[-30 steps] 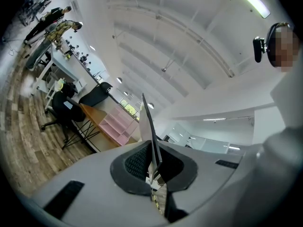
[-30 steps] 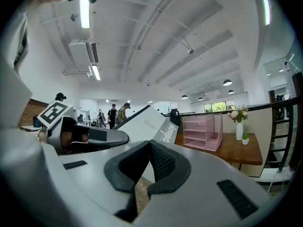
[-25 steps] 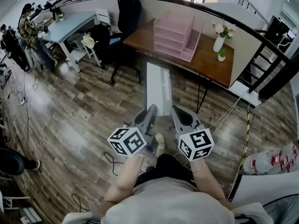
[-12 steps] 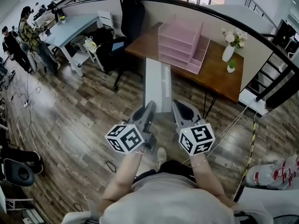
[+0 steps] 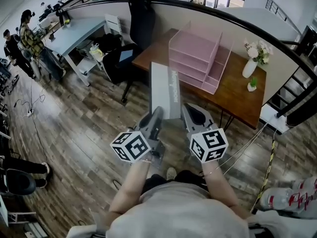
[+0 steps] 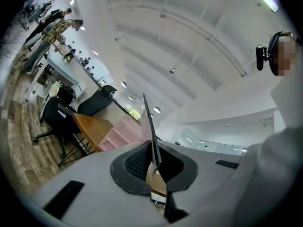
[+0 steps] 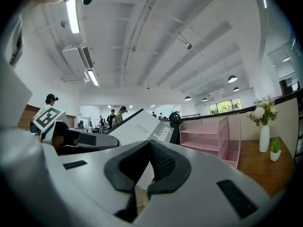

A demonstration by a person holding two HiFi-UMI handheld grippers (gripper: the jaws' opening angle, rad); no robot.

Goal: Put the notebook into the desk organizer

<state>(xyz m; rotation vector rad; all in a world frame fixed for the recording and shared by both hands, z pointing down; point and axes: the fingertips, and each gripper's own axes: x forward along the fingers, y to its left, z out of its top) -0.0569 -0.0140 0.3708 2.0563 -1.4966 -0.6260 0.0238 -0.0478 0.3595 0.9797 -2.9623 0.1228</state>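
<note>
The notebook (image 5: 165, 90) is in the air, held at its near end by both tongs. It stands on its edge and points away from the person, toward the desk (image 5: 237, 90). Its far end reaches the near edge of the desk in the head view, left of the organizer (image 5: 195, 58). It is not in the organizer.

The left gripper (image 5: 159, 114) has its jaws pressed together on the notebook. In the left gripper view the notebook is seen edge-on as a thin dark line that rises from between the pads. The right gripper (image 5: 187, 110) also pinches the notebook's near end. In its own view the pads meet with a pale sheet between them.

The cover is grey, with one white word printed along it. In the right gripper view this word is upside down on a grey band beside a white ruled area, and I cannot read it with certainty. Each gripper carries a cube with black-and-white square markers, and these show no letters.

The organizer is pink, with shelves and upright dividers, and stands on the brown desk. To its right there is a white vase (image 5: 250, 67) with flowers, and near it a small pot (image 5: 253, 86) with a green plant. A black chair (image 5: 141, 14) stands behind the desk's left end.
</note>
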